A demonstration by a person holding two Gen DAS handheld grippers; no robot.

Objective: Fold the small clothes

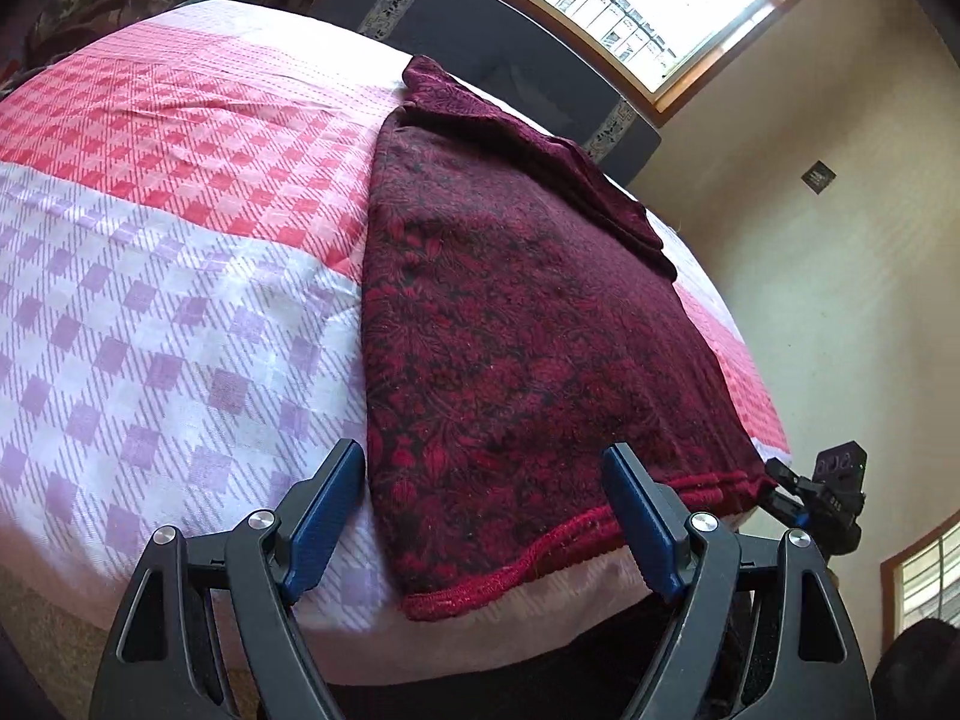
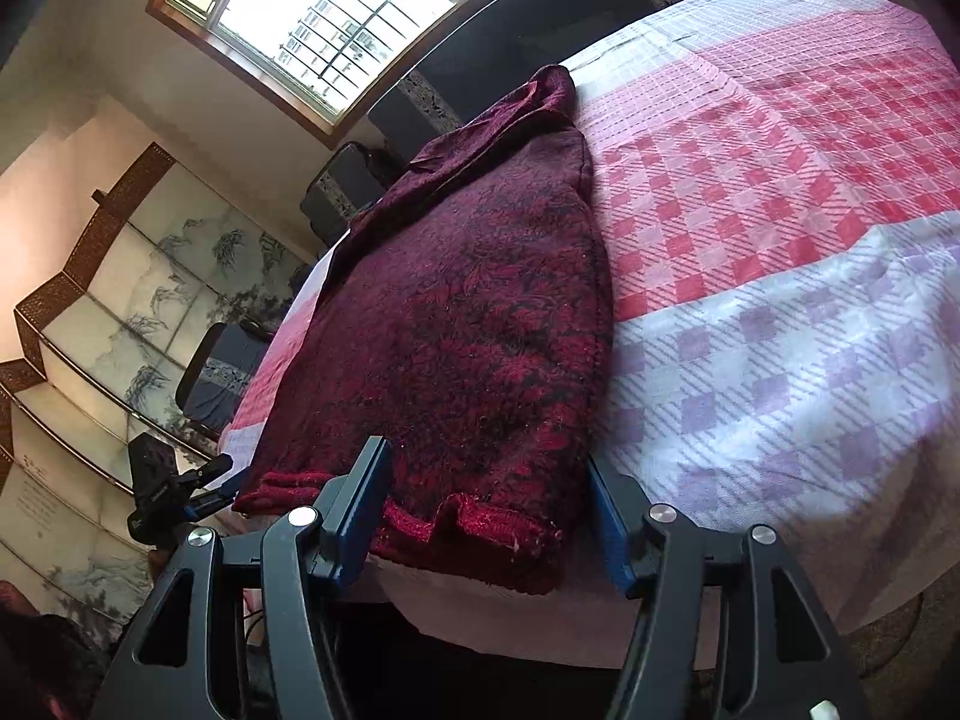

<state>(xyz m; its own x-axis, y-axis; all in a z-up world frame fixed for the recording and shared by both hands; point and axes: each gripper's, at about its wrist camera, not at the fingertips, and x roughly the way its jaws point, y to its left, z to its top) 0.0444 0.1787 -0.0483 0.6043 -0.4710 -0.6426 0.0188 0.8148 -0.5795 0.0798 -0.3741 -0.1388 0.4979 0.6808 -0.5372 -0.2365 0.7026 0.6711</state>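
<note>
A checked cover (image 1: 180, 252) is spread over the bed, done in bands: pale pink at the far end, red-and-white checks in the middle, then lilac-and-white checks near the front edge. A dark headboard (image 1: 456, 12) with patterned strips is seen behind it. A big barred window (image 2: 336, 18) in a wooden frame is set above that, blown out by daylight. A folding screen (image 2: 120, 300) painted with grey ink branches is stood along the wall, framed in carved dark wood. A small dark wall plate (image 1: 817, 177) is mounted on the cream wall, and a second smaller window (image 1: 927, 570) is caught low at the edge.
</note>
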